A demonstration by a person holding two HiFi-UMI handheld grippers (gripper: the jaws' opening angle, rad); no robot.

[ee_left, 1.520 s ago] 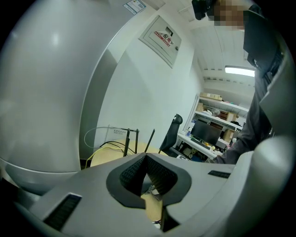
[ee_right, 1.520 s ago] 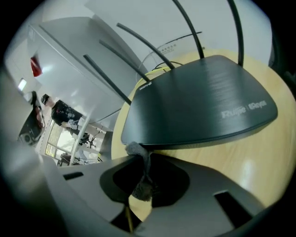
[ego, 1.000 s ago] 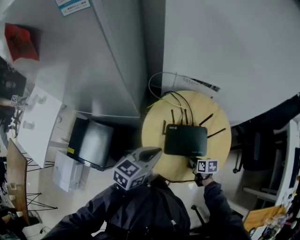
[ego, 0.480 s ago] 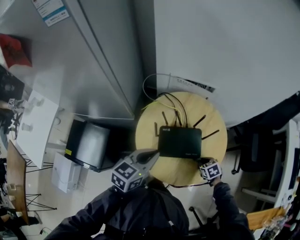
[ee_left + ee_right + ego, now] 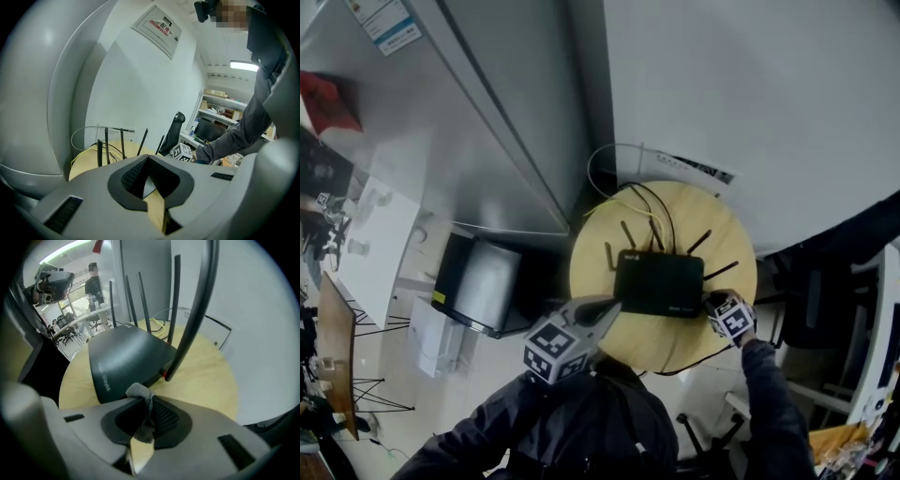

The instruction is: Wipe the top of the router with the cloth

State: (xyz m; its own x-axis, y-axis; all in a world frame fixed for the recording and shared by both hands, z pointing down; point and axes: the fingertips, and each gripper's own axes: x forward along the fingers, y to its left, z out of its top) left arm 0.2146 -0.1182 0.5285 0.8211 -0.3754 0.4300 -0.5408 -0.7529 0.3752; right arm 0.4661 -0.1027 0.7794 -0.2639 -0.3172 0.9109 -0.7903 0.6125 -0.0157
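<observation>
A black router [image 5: 659,283] with several upright antennas lies on a round wooden table [image 5: 712,234]. My right gripper [image 5: 719,305] sits at the router's right front corner. In the right gripper view it [image 5: 143,416] is shut on a small grey cloth [image 5: 139,392], which bunches up between the jaws just short of the router's [image 5: 124,357] near edge. One antenna [image 5: 190,319] rises close in front. My left gripper [image 5: 612,307] hovers at the table's front left edge, its jaws shut [image 5: 148,161] with nothing in them. The cloth is hidden in the head view.
Yellow and white cables [image 5: 614,197] loop off the table's back toward a curved white wall [image 5: 750,94]. A dark box [image 5: 483,281] stands on the floor at the left, and an office chair [image 5: 811,291] at the right. The person's dark sleeves fill the bottom.
My right gripper has slid right along the router's front edge, from near its front middle to its right corner. The left gripper has stayed put.
</observation>
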